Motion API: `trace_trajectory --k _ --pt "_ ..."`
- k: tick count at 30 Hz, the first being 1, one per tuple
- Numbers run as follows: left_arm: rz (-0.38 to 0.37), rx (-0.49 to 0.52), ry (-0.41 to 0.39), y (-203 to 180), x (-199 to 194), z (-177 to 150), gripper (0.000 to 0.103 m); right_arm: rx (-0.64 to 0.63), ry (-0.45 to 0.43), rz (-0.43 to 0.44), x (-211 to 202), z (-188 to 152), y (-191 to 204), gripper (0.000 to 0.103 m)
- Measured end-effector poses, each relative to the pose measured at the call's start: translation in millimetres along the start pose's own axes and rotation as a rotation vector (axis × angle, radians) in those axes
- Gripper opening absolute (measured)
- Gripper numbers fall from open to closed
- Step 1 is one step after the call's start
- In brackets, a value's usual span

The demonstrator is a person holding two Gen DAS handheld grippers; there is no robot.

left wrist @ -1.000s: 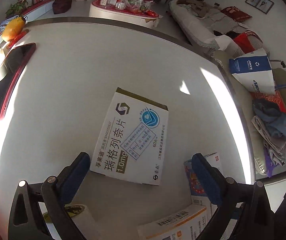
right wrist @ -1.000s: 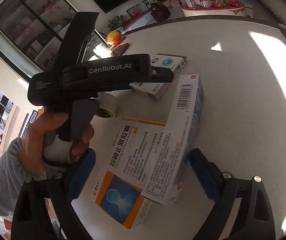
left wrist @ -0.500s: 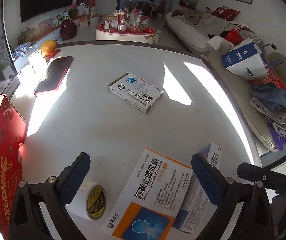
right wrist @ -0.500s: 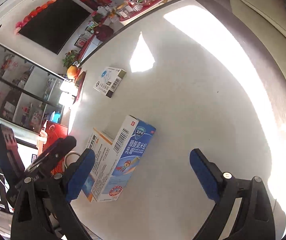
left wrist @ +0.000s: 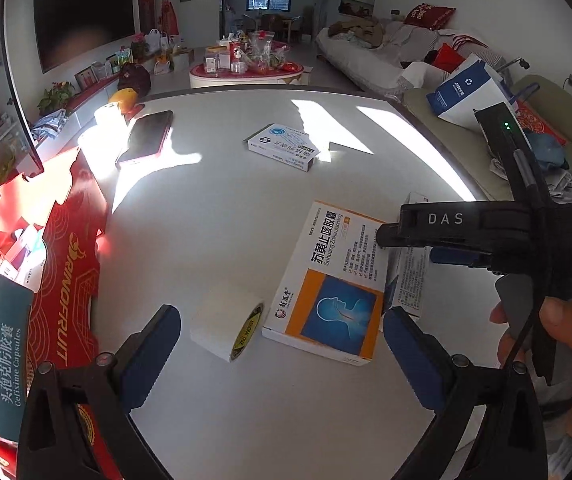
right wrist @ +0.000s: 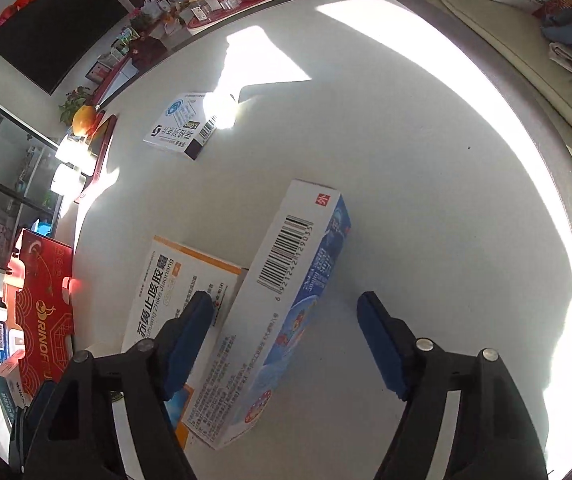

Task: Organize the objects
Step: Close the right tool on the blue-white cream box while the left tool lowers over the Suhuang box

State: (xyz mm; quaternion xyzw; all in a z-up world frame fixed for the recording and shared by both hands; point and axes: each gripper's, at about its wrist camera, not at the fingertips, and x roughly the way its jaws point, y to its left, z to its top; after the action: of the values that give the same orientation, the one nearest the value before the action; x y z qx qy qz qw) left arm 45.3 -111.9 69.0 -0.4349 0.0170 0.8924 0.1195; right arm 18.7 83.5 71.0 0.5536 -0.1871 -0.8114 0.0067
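Observation:
A long blue-and-white medicine box [right wrist: 293,300] lies on the white table [right wrist: 425,160], leaning on a flat orange-and-white box [right wrist: 178,280]. My right gripper [right wrist: 286,336] straddles the blue box and its jaws are closing. Both pads stand a little off the box's sides. My left gripper [left wrist: 282,356] hovers open above the table with nothing between its fingers. Ahead of it lie a white tape roll [left wrist: 226,324] and the orange-and-white box [left wrist: 333,280]. A white box with a blue logo [left wrist: 282,146] lies farther back, alone.
A red carton [left wrist: 66,264] holding several medicine boxes stands at the table's left edge. A dark phone [left wrist: 144,136] and an orange fruit [left wrist: 124,98] sit at the far left. A hand [left wrist: 557,340] holds the right tool's black housing [left wrist: 485,236]. A sofa lies beyond the right edge.
The left gripper has pulled back and risen, so the white box is now far off and the red carton has come into view. The right gripper rolled over the blue box and its jaws narrowed.

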Motion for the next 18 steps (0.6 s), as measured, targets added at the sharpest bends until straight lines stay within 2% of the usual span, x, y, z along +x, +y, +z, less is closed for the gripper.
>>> trace_trajectory --k 1,3,4,7,10,12,15,18 --pt "-0.006 0.010 0.004 -1.2 1.4 1.4 0.103 -0.014 0.005 -0.052 -1.3 -0.8 -4.9 0.072" --pt "-0.020 0.032 0.004 -6.8 4.9 5.9 0.103 -0.070 -0.010 -0.115 -6.2 -4.0 -14.4 0.053" --pt "-0.026 0.045 0.002 -10.0 7.2 9.4 0.103 -0.089 -0.009 -0.148 -8.2 -5.6 -19.9 0.052" --pt "-0.009 0.108 0.009 -26.4 20.3 21.5 0.103 -0.098 -0.003 -0.187 -13.5 -6.8 -35.6 0.052" --pt "0.005 0.179 0.060 -45.8 41.2 33.5 0.103 -0.120 -0.023 -0.245 -25.2 -9.6 -48.3 0.052" --pt "0.002 0.170 0.059 -51.5 43.3 38.0 0.103 -0.142 -0.085 -0.291 -44.4 -16.2 -57.2 0.054" --pt "-0.026 0.125 0.003 -46.5 27.3 40.8 0.103 -0.106 -0.166 -0.257 -71.4 -25.6 -68.8 0.055" --pt "-0.029 0.092 -0.003 -38.2 17.3 35.7 0.103 -0.005 -0.213 -0.251 -89.7 -31.5 -88.6 0.055"
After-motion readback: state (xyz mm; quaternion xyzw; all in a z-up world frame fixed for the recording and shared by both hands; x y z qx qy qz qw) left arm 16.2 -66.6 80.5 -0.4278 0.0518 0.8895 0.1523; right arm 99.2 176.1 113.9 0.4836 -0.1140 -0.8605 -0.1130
